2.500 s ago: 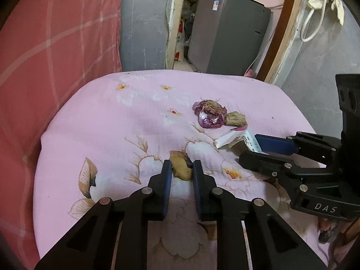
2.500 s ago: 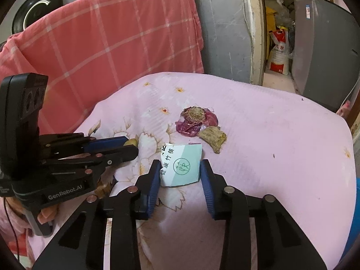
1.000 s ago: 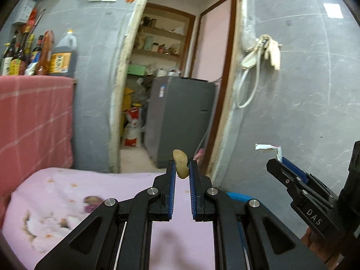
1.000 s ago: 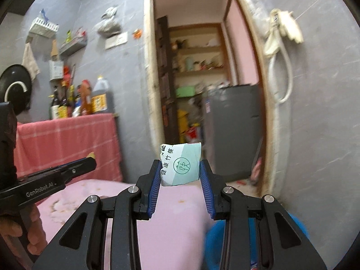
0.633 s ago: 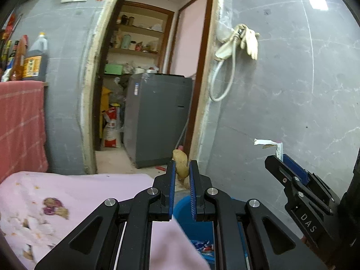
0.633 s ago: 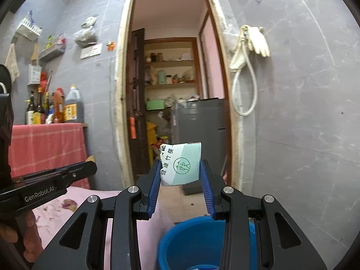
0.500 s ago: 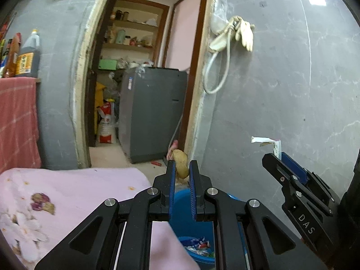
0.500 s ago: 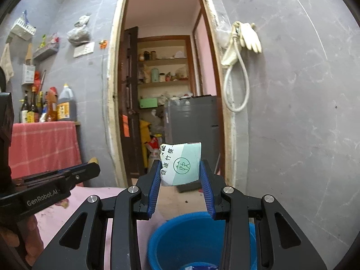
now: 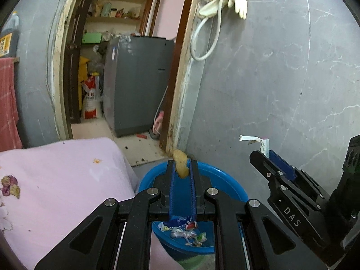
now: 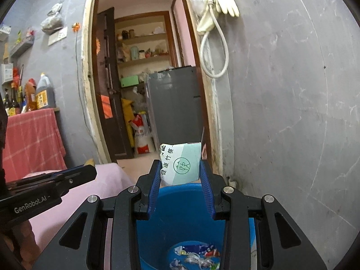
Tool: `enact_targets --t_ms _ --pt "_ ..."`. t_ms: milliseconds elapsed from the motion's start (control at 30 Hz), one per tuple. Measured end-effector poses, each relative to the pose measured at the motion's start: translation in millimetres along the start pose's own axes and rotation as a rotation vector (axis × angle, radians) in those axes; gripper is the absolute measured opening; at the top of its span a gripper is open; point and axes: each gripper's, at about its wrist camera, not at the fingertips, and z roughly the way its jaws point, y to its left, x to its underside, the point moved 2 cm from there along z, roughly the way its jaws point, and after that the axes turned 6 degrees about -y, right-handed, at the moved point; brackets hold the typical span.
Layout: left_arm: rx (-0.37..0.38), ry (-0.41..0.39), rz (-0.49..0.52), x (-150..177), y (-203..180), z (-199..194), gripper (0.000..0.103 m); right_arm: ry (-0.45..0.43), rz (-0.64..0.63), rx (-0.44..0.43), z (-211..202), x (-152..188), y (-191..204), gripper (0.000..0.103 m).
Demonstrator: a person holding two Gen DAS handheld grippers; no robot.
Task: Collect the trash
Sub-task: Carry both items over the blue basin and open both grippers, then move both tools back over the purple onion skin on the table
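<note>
I see my left gripper (image 9: 181, 168) clamped on a small yellowish-brown scrap of peel (image 9: 180, 163), which stands upright between the blue pads at the very tips, its upper end poking out above them. Straight beyond and below those tips sits the round blue plastic bucket (image 9: 222, 180), on the floor just beside the edge of the desk covered in a pink floral cloth (image 9: 63, 175); the peel hangs over the bucket's near rim as the left wrist view frames it. Crumpled wrappers (image 9: 186, 231) already lie in the bucket's bottom. My right gripper (image 10: 180, 175) is closed on a torn pale green and white paper wrapper printed with black characters and a green round mark (image 10: 181, 164); the wrapper spans the gap between the pads, pinched at both side edges, and rises above the fingertips. Below it, in the right wrist view, the blue bucket's open mouth (image 10: 180, 213) fills the space between the fingers. In the left wrist view the right gripper shows at the right, over the floor beside the bucket, its wrapper end sticking up. A purple and brown heap of scraps (image 9: 10, 185) lies on the pink cloth at the far left, well apart from both grippers.
</note>
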Motion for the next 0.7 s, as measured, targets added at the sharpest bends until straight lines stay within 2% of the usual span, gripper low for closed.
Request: enact_targets --t_ms 367,433,567,700 --pt "0.028 0.132 -0.062 11.6 6.8 25.7 0.010 0.106 0.024 0.009 17.0 12.7 -6.7 0.033" --pt "0.028 0.152 -0.064 12.8 6.7 30.2 0.010 0.124 0.031 0.011 19.8 14.6 -7.7 0.037" --pt "0.027 0.189 -0.075 16.1 9.1 37.3 0.011 0.131 0.043 0.012 19.2 14.9 -9.9 0.041" --pt "0.023 0.184 -0.081 16.7 10.4 36.9 0.015 0.120 0.050 0.019 17.4 12.2 -11.5 0.042"
